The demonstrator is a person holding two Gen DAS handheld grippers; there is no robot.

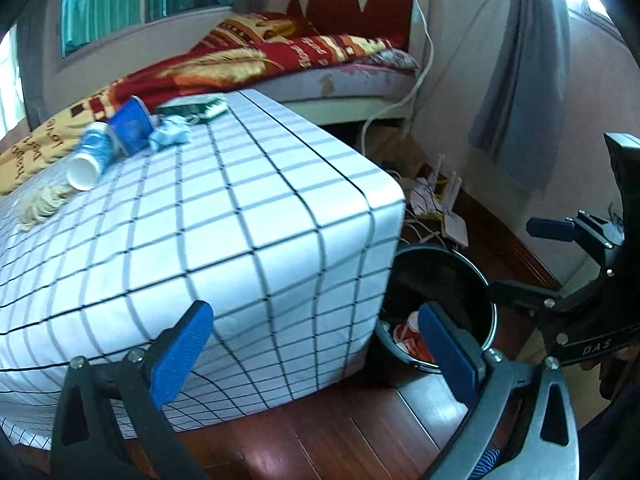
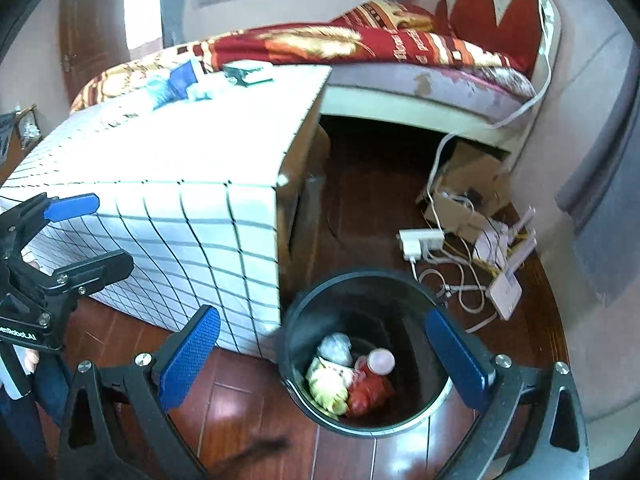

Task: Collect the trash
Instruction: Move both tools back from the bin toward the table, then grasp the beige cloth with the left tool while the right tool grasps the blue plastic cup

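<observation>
I saw a glossy reddish wooden plank floor (image 2: 352,184), a low table under a white grid-checked cloth (image 1: 248,216), a bed with a red-and-gold patterned blanket (image 1: 248,60), pinkish walls (image 1: 460,92), and grey curtains (image 1: 520,80) beside daylit windows (image 1: 104,4).

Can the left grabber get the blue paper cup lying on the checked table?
Probably yes: the left gripper is open and empty, and the tipped blue paper cup lies uncovered on the checked tablecloth, though across the table.

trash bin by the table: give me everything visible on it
The trash bin is a round, dark, open-topped bucket with a smooth, plastic-looking wall and a thin rim. It stands upright on the wooden floor, close against the corner of the cloth-covered table. Inside lie crumpled wrappers, a red item and a pale round lid or cup. Neither gripper touches it.
</observation>
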